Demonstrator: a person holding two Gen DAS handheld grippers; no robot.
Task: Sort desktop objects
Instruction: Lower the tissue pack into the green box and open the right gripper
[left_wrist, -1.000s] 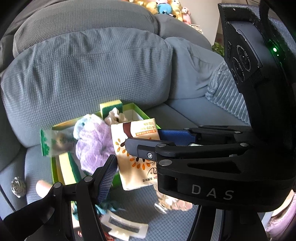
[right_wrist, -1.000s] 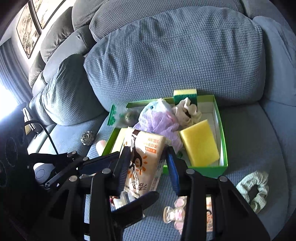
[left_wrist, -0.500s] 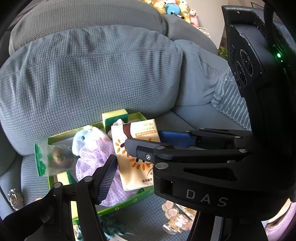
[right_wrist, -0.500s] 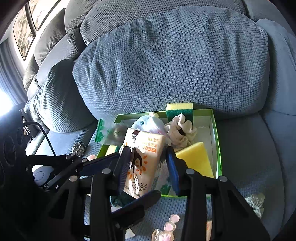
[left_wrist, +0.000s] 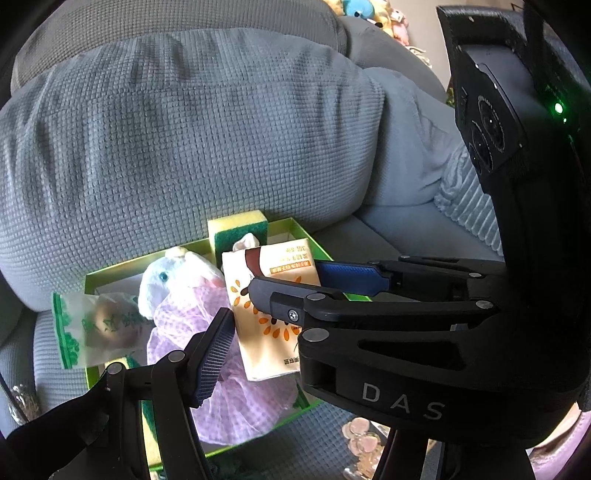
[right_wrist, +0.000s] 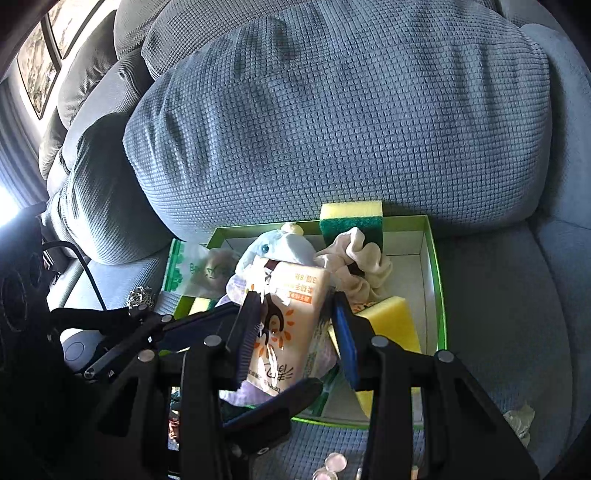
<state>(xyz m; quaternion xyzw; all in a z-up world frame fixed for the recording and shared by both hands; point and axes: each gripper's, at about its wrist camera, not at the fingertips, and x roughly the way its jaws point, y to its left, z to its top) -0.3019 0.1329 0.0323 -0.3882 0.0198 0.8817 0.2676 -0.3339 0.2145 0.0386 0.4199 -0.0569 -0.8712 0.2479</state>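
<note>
From the left wrist view, the right tongs (left_wrist: 314, 284) reach across the frame, clenched on a tissue pack (left_wrist: 271, 310) whose long axis hangs roughly upright over the green box (left_wrist: 110, 271) on the sofa seat. The left tongs (left_wrist: 255, 321) stand released: one pad (left_wrist: 214, 354) sits just beside the pack's left edge and apart from it, the other finger hidden. A plush toy (left_wrist: 166, 284), a purple cloth (left_wrist: 236, 391), a zip bag (left_wrist: 96, 328) and an upright sponge (left_wrist: 238, 234) already crowd the box.

From the right wrist view, the right tongs (right_wrist: 295, 332) pinch the tissue pack (right_wrist: 286, 321) by both flanks, directly above the box's (right_wrist: 430, 258) near-left part. A yellow sponge (right_wrist: 391, 325) lies just to the right, a pale scrunchie (right_wrist: 356, 266) behind. The right hand is plainly nearer; the drop likely lies straight below.
</note>
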